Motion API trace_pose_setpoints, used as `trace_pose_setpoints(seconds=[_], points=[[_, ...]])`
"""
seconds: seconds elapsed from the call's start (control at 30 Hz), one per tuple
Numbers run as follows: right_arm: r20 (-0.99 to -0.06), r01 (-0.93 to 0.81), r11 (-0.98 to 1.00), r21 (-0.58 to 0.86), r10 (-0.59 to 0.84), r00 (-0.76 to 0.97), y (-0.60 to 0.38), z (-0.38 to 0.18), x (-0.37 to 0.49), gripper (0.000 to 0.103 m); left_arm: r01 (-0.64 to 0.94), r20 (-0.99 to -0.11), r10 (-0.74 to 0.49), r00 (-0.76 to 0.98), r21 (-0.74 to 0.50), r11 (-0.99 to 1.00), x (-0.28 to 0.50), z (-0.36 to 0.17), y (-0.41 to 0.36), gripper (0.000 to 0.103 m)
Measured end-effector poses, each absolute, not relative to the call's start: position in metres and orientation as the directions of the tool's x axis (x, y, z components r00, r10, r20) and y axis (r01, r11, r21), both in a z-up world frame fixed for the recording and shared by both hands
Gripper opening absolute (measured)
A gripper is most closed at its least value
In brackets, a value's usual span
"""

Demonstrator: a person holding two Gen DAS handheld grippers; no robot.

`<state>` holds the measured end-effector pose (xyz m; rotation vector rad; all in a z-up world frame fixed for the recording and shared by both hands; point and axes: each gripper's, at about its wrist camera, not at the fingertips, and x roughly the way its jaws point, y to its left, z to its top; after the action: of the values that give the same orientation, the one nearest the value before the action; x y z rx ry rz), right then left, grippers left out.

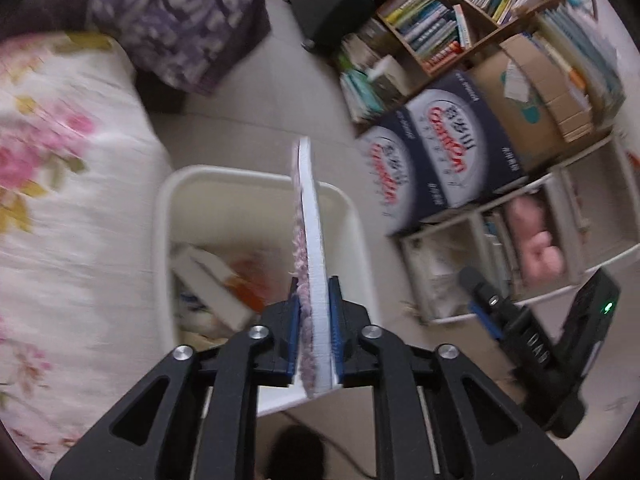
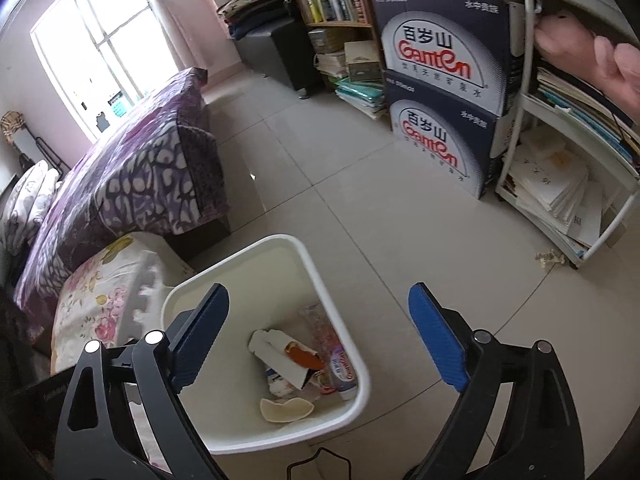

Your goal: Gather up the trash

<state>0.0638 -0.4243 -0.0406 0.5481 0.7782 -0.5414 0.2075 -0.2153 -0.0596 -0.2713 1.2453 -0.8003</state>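
1. White and flat, a thin board [image 1: 313, 240] with a pinkish fuzzy layer on one face stands edge-on between the pads of the left gripper [image 1: 315, 308]. Both blue pads lie against its faces, so the jaws pinch it. What the thing is I cannot tell; motion blur softens it.
2. Its lower end is hidden behind the jaws, and its upper end reaches past the fingertips, above the white bin [image 1: 256, 184] that sits just ahead of and below them.
3. Seen from the left wrist, the bin's contents are smeared: a pale box and an orange patch to the left of the jaws, nothing clearer.
4. The right wrist view shows the same bin [image 2: 340, 312] sharply, below and between the tips of the right gripper [image 2: 318, 306]. Inside lie a white carton [image 2: 280, 356] with an orange mark, a tube [image 2: 342, 372], crumpled wrappers and a pale curved scrap [image 2: 286, 408].
5. That gripper's jaws stand spread wide with nothing between them. Its left finger covers part of the bin's near rim.
6. Only the left wrist view shows the right gripper from outside, at the right edge [image 1: 516, 320], partly cut off.
7. A small bit of litter [image 2: 552, 258] lies on the floor [image 2: 360, 184] far right of the right jaws, by a white shelf [image 2: 516, 132]. A hand [image 2: 580, 56] shows at the upper right, cut by the frame.
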Motion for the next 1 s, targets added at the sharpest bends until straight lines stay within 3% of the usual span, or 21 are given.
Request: trace_pose_setpoints(seconds=[0.03,0.07,0.17,0.23,0.3,0.4,0.57,0.73,1.0], points=[[-0.764,0.635,0.731,0.249,-0.255,0.592,-0.425,-0.040,0.062,0.090,0.377,-0.725,-0.685,0.078,-0.614,0.693,0.209,-0.063,-0.218,0.046],[-0.764,0.639,0.730,0.243,-0.262,0.590,-0.425,-0.039,0.061,0.090,0.365,-0.717,-0.694,0.067,-0.630,0.686,0.209,-0.064,-0.220,0.053],[-0.751,0.646,0.733,0.214,-0.300,0.589,-0.424,-0.034,0.057,0.095,0.343,-0.704,-0.710,0.028,-0.660,0.668,0.209,-0.069,-0.225,0.056],[-0.740,0.650,0.735,0.191,-0.328,0.587,-0.421,-0.030,0.054,0.096,0.364,-0.735,-0.676,0.057,-0.615,0.699,0.206,-0.065,-0.226,0.066],[-0.731,0.654,0.737,0.171,-0.350,0.586,-0.416,-0.026,0.052,0.096,0.410,-0.777,-0.612,0.148,-0.515,0.753,0.200,-0.055,-0.224,0.068],[-0.727,0.659,0.741,0.131,-0.380,0.572,-0.405,-0.021,0.050,0.096,0.456,-0.810,-0.465,0.357,-0.283,0.844,0.183,-0.033,-0.218,0.079],[-0.658,0.628,0.778,0.024,-0.460,0.596,-0.369,-0.008,0.045,0.096,0.380,-0.673,-0.234,0.702,0.075,0.922,0.138,0.000,-0.199,0.095],[-0.555,0.610,0.790,-0.052,-0.531,0.640,-0.328,0.007,0.030,0.096,0.268,-0.564,-0.141,0.814,0.149,0.952,0.114,0.019,-0.168,0.096],[-0.549,0.570,0.821,-0.038,-0.494,0.674,-0.287,0.005,0.010,0.096,0.195,-0.594,-0.052,0.803,0.178,0.965,0.083,0.005,-0.130,0.096]])
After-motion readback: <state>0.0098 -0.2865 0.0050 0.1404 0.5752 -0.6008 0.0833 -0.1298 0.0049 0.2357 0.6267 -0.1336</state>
